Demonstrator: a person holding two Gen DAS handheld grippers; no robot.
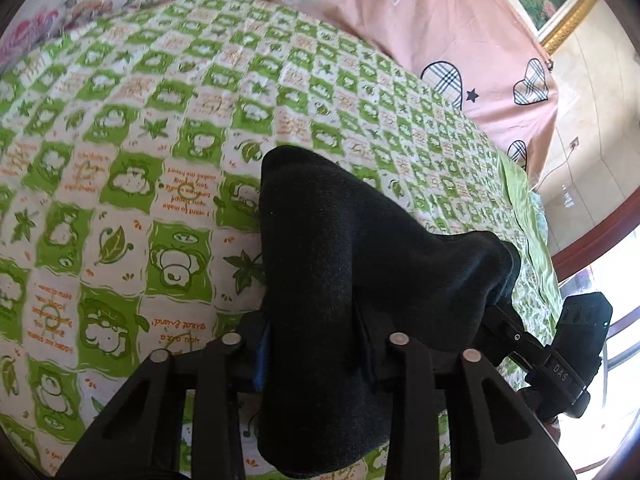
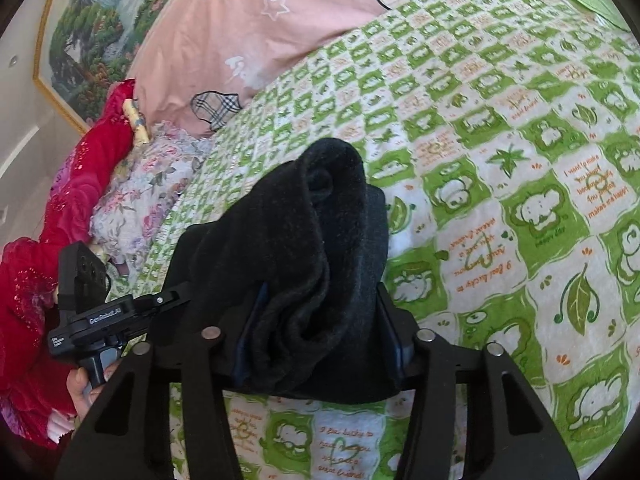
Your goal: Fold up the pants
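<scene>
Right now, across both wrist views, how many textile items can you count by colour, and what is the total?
Black: 1, pants
Green check: 1, sheet
Pink: 1, quilt
Floral: 1, pillow
Red: 1, cloth
Total: 5

Black pants (image 1: 340,260), thick fuzzy knit, plain, no visible print. Bunched, not flat: fabric humps up in a rounded peak in both my wrist views, with a soft rolled fold at the top (image 2: 320,184). One part is draped between my left tongs (image 1: 316,360), another gathered between my right tongs (image 2: 316,336), pads pressing the cloth. A lower edge hangs down toward the green-checked bed sheet (image 1: 120,208). Waistband and legs can't be told apart.
</scene>
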